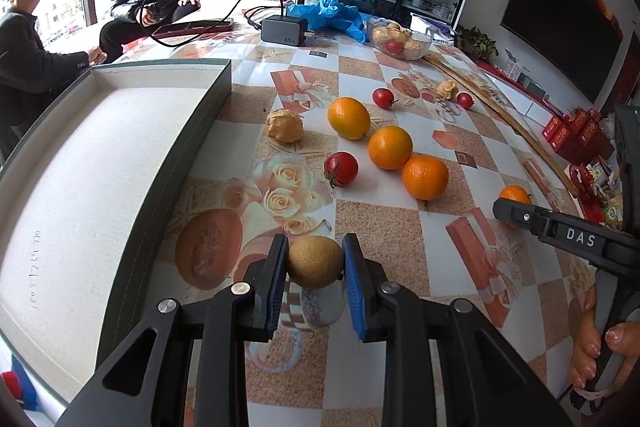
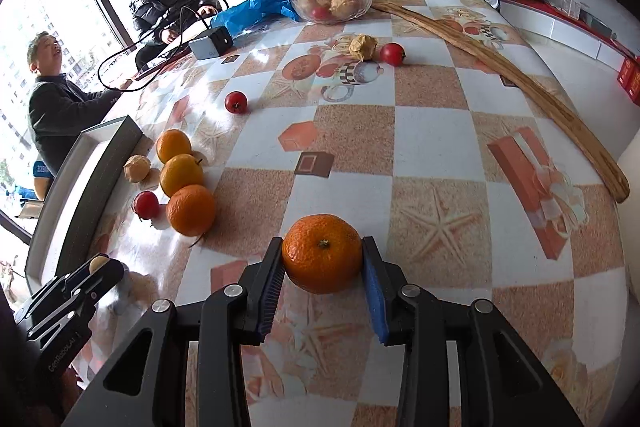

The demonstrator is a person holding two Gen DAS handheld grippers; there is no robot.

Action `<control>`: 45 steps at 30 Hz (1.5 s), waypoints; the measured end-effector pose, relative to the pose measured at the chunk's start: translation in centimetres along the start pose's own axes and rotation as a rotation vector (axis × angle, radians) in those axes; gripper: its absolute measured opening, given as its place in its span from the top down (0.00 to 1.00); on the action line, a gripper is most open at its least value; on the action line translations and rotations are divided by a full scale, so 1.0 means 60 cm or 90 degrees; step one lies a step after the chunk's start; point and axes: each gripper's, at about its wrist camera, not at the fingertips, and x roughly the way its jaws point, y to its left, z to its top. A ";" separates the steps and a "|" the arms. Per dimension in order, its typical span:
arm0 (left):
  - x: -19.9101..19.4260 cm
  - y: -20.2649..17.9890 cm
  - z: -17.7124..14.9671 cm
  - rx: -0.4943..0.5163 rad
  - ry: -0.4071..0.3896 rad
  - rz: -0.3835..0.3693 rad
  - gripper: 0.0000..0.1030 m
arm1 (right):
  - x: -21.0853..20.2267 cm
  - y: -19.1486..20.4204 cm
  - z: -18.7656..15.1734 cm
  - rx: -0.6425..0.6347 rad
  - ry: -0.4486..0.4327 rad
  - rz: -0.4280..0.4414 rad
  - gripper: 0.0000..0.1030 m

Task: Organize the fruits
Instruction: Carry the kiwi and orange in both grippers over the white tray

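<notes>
— While the grey tray (image 1: 120, 155) on the table's left side holds nothing, how far along is the sorting?

— Barely begun, I judge. Three oranges (image 1: 390, 147), three red tomatoes (image 1: 341, 169) and two papery husked fruits (image 1: 285, 125) lie loose on the tablecloth (image 1: 400, 235).

— And the tools?

— Left gripper (image 1: 315, 263) pinches a brown kiwi (image 1: 315, 262) beside the tray; right gripper (image 2: 323, 259) pinches a mandarin (image 2: 322, 253), further right.
</notes>
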 end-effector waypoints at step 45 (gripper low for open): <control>-0.115 0.310 0.046 -0.120 -0.023 0.188 0.71 | 0.054 0.444 0.090 -0.215 0.086 0.195 0.62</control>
